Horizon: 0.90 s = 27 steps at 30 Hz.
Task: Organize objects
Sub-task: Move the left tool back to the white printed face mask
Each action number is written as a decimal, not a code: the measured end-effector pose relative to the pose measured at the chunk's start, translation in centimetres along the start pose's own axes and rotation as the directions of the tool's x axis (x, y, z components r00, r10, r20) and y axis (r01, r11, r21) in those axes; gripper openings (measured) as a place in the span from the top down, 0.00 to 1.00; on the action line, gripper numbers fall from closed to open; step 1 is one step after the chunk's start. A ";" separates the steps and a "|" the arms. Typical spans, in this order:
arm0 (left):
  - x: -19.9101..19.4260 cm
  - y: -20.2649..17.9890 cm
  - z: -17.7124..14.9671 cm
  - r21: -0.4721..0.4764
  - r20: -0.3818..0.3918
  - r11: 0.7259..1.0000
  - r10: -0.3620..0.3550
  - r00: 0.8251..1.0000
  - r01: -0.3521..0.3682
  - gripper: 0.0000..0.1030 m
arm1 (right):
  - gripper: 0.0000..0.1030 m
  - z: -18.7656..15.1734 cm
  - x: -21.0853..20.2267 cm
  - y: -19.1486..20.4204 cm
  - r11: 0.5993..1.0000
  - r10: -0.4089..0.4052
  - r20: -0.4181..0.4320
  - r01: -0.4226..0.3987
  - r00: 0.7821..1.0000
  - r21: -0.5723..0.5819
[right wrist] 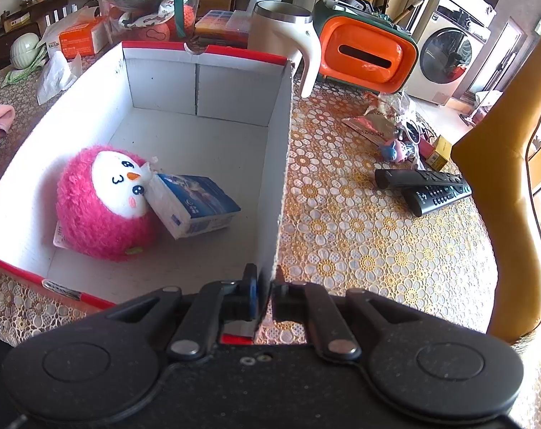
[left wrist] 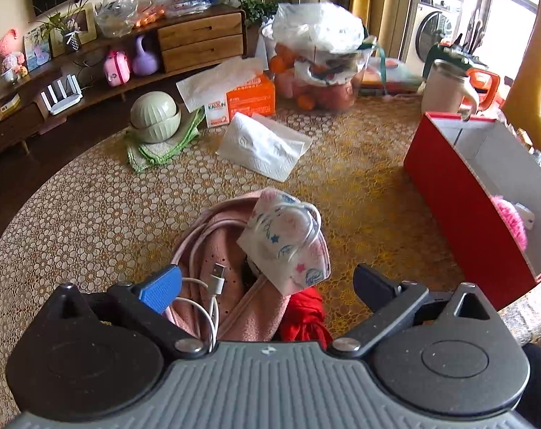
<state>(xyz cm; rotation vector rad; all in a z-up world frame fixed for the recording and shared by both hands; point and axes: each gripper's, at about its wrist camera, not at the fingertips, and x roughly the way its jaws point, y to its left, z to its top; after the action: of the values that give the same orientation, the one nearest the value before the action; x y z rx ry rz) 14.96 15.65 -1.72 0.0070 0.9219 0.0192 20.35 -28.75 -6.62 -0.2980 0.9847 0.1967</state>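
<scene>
Left wrist view: the left gripper hangs with jaws spread wide, holding nothing, over a small heap at the table's near edge. A patterned face mask lies on top of a pink cloth, with a white USB cable and something red that is partly hidden by the gripper body. The mask looks light, soft and floppy; pinching its folded body seems safer than its thin ear loops. Right wrist view: the right gripper is clamped on the near wall of the red box, steadying it. Inside sit a pink plush toy and a tissue pack.
</scene>
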 end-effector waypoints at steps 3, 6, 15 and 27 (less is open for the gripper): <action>1.3 -0.8 -0.4 0.015 -0.013 1.000 -0.002 1.000 0.002 0.00 | 0.94 0.0 0.0 0.1 1.000 -0.003 -0.001 0.003 1.000 -0.004; 2.7 -1.9 -0.7 0.038 -0.021 0.999 0.015 1.000 -0.014 0.00 | 0.93 0.0 0.0 0.1 1.000 -0.005 -0.001 0.005 1.000 -0.006; 6.1 -3.3 -0.7 0.086 -0.002 0.991 0.100 0.995 -0.100 0.00 | 0.93 0.0 0.0 0.2 1.000 -0.007 -0.003 0.007 1.000 -0.008; 7.2 -3.0 -0.9 0.076 -0.008 0.994 0.083 0.997 -0.082 0.32 | 0.93 0.1 0.0 0.1 1.000 -0.008 -0.004 0.008 1.000 -0.011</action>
<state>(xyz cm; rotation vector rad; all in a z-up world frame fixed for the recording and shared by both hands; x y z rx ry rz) 18.60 12.77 -8.02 0.1157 0.9324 0.0610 20.35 -28.61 -6.58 -0.3124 0.9870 0.1947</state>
